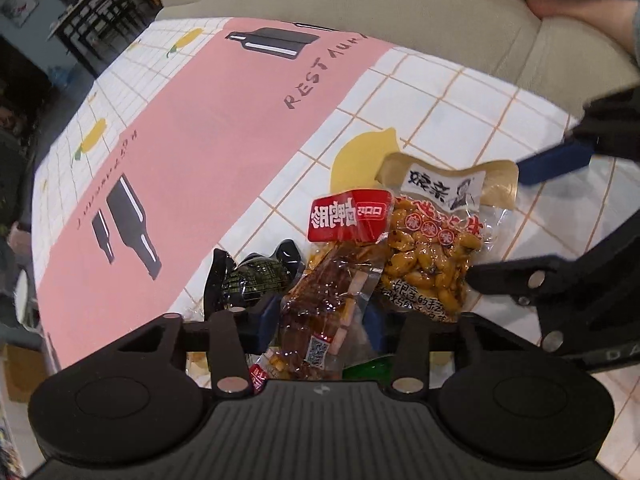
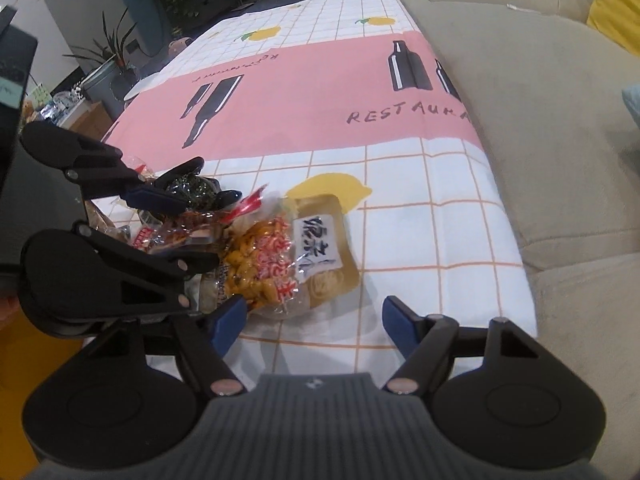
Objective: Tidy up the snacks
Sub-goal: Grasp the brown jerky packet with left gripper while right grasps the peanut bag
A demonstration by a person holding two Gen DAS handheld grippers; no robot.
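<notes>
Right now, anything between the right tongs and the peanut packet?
Nothing visible. The right tongs hang open over bare tablecloth just beside the peanut packet. The left tongs work the red-labelled meat snack packet on the packet's far side.

both the left gripper [image 1: 324, 312] and right gripper [image 2: 314, 320] are black, with blue pads, silver rivets and ribbed grey bases.

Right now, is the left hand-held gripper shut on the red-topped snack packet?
Cannot tell. The red-topped snack packet sits between the left hand-held gripper fingers, but the packet hides where the pads would meet it.
</notes>
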